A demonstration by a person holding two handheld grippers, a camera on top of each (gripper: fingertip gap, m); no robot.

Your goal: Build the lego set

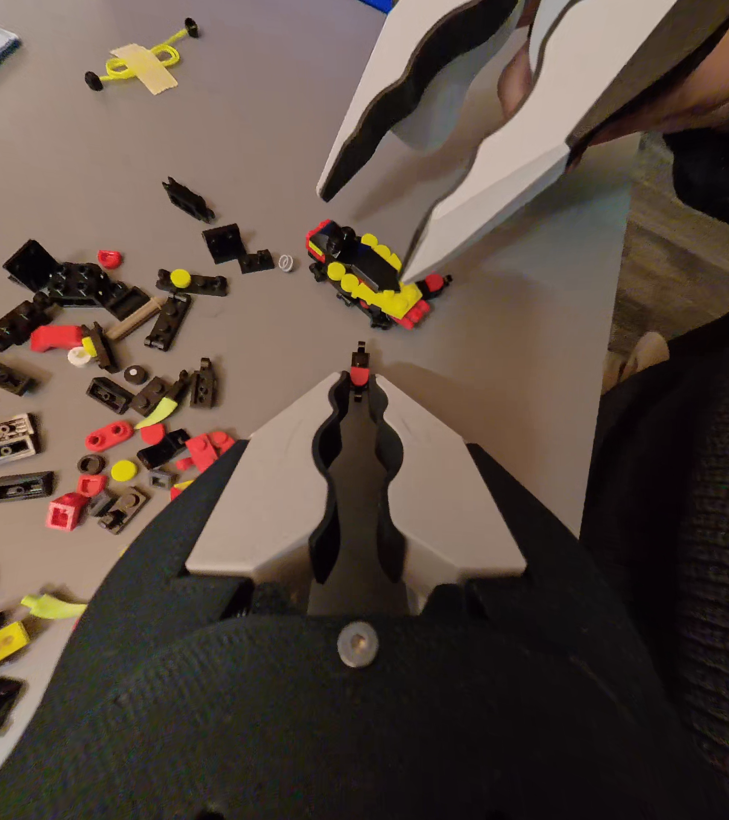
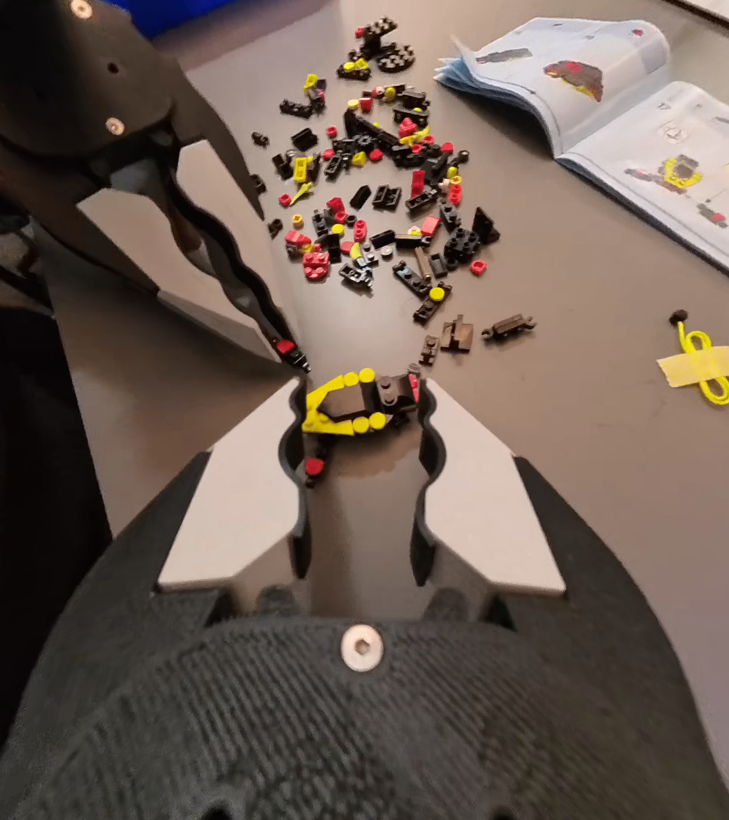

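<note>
My left gripper (image 1: 359, 377) is shut on a small black piece with a red tile (image 1: 359, 372), held just above the grey table (image 1: 509, 355). It also shows in the right wrist view (image 2: 289, 348). My right gripper (image 2: 360, 384) is open around a yellow, black and red brick model (image 2: 353, 406) standing on the table. Its left finger (image 2: 296, 399) lies against the model's yellow end. In the left wrist view the model (image 1: 367, 275) has a gap between its red rear end and the far finger (image 1: 331, 186).
A pile of loose black, red and yellow pieces (image 2: 380, 199) lies beyond the model. An open instruction booklet (image 2: 620, 133) is at the far right. A yellow cord under tape (image 2: 704, 368) lies to the right. The table edge (image 1: 606, 399) runs close on the left gripper's right. Across from one pair of fingers to the other is roughly 6 centimetres.
</note>
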